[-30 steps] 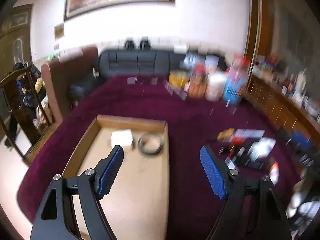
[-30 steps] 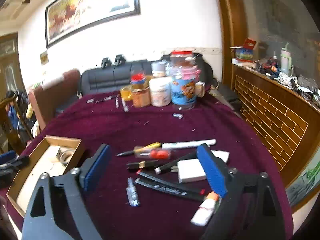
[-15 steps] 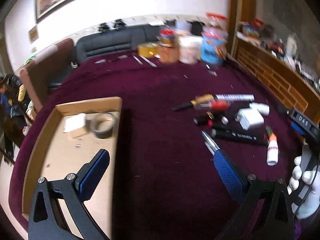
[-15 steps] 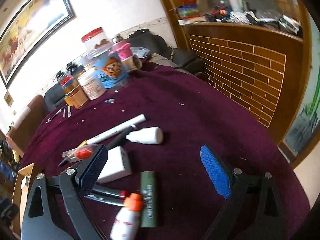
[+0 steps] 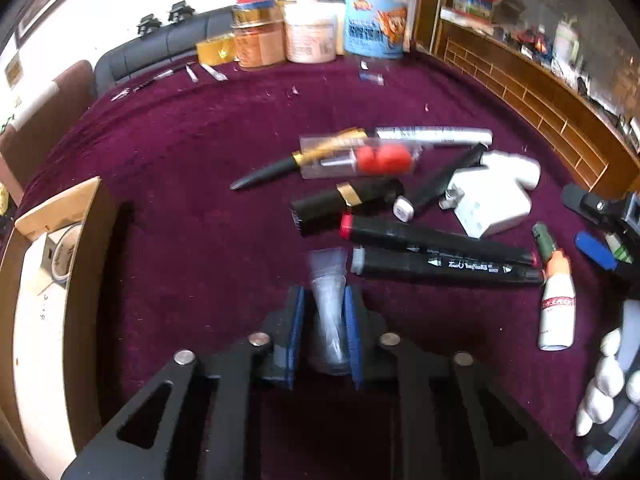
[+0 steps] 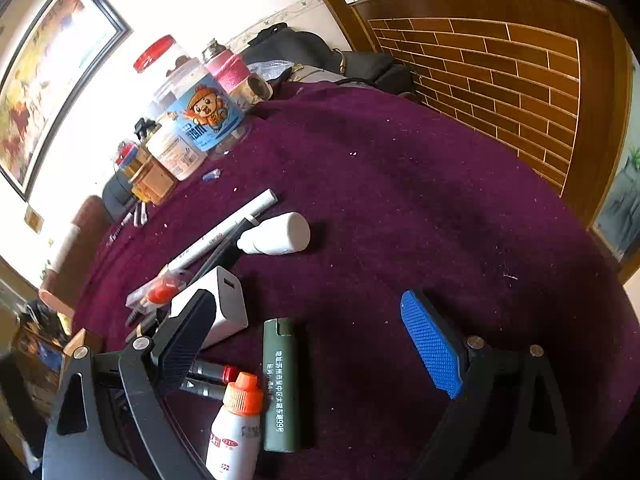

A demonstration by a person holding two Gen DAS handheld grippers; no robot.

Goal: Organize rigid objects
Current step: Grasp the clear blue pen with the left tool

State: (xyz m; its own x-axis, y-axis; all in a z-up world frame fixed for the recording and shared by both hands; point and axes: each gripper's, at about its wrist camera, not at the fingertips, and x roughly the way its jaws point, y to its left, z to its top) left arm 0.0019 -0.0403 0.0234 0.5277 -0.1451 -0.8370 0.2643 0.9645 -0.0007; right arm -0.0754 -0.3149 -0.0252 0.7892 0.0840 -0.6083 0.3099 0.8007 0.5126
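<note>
My left tongs [image 5: 324, 300] are clamped on a small clear tube [image 5: 328, 304], its blurred tip sticking out past the blue pads over the purple-covered bench [image 5: 180, 168]. Just beyond it lie two black markers [image 5: 440, 252] side by side, a white charger block [image 5: 488, 204] and a white glue bottle [image 5: 557, 300] with an orange cap. An open cardboard box [image 5: 60, 280] sits at the left edge, a roll of tape [image 5: 64, 254] inside it. My right tongs [image 6: 312, 344] stand wide apart and grip nothing; between their fingers lies a dark green lighter [image 6: 280, 384], with the glue bottle [image 6: 236, 428] touching its left side.
</note>
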